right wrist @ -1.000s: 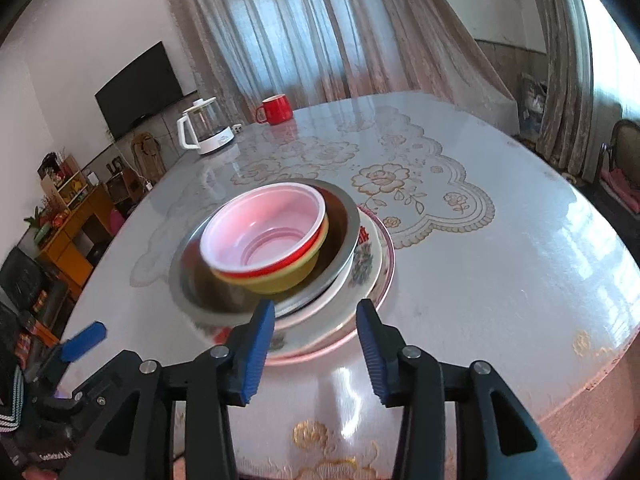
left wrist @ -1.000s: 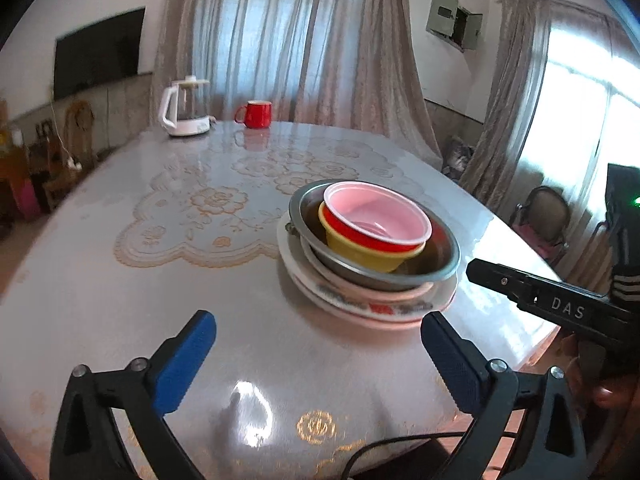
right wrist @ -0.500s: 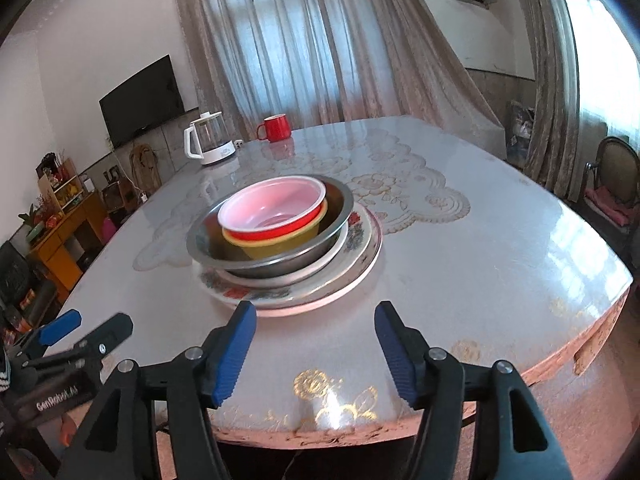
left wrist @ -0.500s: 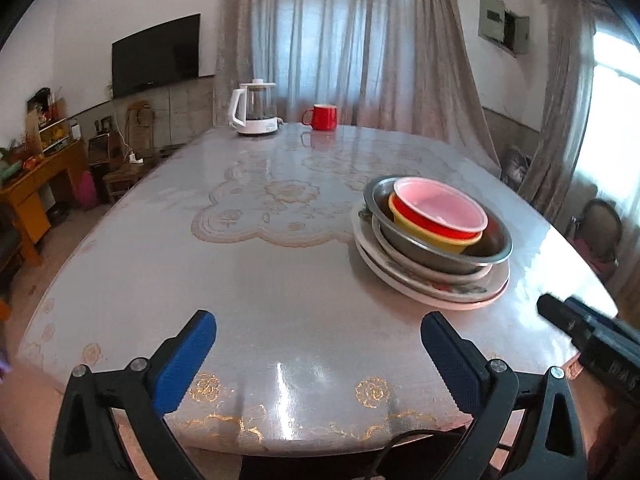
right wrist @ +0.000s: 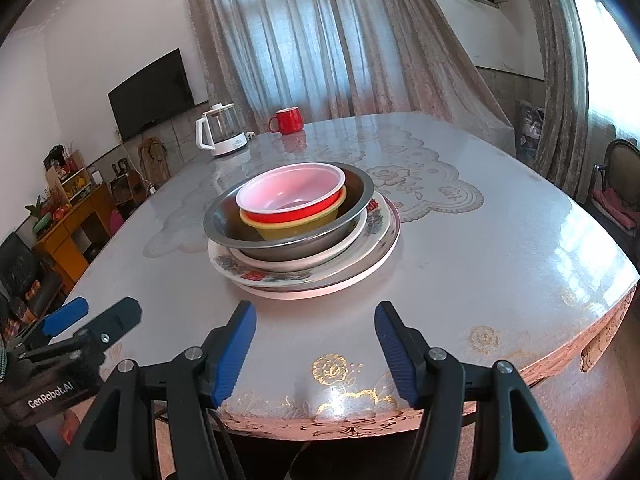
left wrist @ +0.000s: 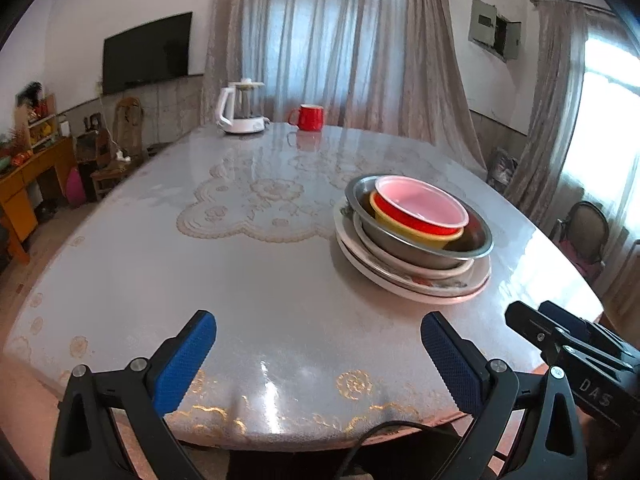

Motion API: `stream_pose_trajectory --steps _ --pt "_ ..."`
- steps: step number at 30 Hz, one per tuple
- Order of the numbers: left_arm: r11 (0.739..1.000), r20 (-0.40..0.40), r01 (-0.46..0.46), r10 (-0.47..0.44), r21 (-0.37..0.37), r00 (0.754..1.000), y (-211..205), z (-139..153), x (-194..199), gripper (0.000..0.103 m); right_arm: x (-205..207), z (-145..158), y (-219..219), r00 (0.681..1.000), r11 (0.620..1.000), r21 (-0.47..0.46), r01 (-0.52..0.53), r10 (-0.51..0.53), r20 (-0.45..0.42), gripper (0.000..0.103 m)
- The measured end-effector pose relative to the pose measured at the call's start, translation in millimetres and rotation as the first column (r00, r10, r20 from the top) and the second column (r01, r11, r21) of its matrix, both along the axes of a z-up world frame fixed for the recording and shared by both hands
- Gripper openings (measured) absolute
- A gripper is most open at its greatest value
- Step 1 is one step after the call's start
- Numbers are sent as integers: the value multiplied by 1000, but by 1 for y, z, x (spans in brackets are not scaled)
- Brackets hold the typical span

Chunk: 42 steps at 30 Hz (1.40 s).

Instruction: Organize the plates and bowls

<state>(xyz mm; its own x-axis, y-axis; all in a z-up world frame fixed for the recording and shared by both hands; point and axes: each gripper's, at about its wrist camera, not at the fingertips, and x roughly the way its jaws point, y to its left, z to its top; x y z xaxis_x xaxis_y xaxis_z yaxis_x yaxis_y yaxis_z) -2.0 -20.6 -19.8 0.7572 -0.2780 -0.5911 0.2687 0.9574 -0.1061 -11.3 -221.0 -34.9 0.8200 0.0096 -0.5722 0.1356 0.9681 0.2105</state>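
One stack stands on the table. A red bowl with a pink inside point(left wrist: 420, 210) point(right wrist: 294, 194) sits in a yellow bowl point(left wrist: 416, 234) point(right wrist: 296, 228). Both sit in a steel bowl point(left wrist: 424, 256) point(right wrist: 288, 240), which rests on white floral plates point(left wrist: 420, 284) point(right wrist: 376, 224). My left gripper point(left wrist: 318, 354) is open and empty at the near table edge, left of the stack. My right gripper point(right wrist: 316, 346) is open and empty at the near edge, just in front of the stack. Each gripper shows in the other's view: the right one in the left wrist view point(left wrist: 560, 332), the left one in the right wrist view point(right wrist: 86, 318).
A white kettle point(left wrist: 242, 110) point(right wrist: 220, 132) and a red mug point(left wrist: 310, 117) point(right wrist: 287, 121) stand at the table's far side. A lace mat point(left wrist: 256, 208) lies under the glossy cover. Chairs point(right wrist: 618, 188) and an orange cabinet point(left wrist: 24, 184) stand around the table.
Both grippers have pulled back from the stack to the near table edge and sit lower. The right gripper's jaws have opened wider. The stack has not moved.
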Motion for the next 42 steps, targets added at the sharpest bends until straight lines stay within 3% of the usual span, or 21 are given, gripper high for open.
stream_pose_trajectory --steps 6,15,42 --pt "999 -9 -20 20 28 1000 -2 -4 0 103 0 0 1 1000 1000 -6 0 0 3 62" --pt "986 45 -115 110 123 993 -5 -1 -1 103 2 0 0 1000 1000 -9 4 -4 2 63" --pt "989 58 -92 85 119 995 -5 -1 -3 103 3 -4 2 1000 1000 -20 -1 0 -16 63"
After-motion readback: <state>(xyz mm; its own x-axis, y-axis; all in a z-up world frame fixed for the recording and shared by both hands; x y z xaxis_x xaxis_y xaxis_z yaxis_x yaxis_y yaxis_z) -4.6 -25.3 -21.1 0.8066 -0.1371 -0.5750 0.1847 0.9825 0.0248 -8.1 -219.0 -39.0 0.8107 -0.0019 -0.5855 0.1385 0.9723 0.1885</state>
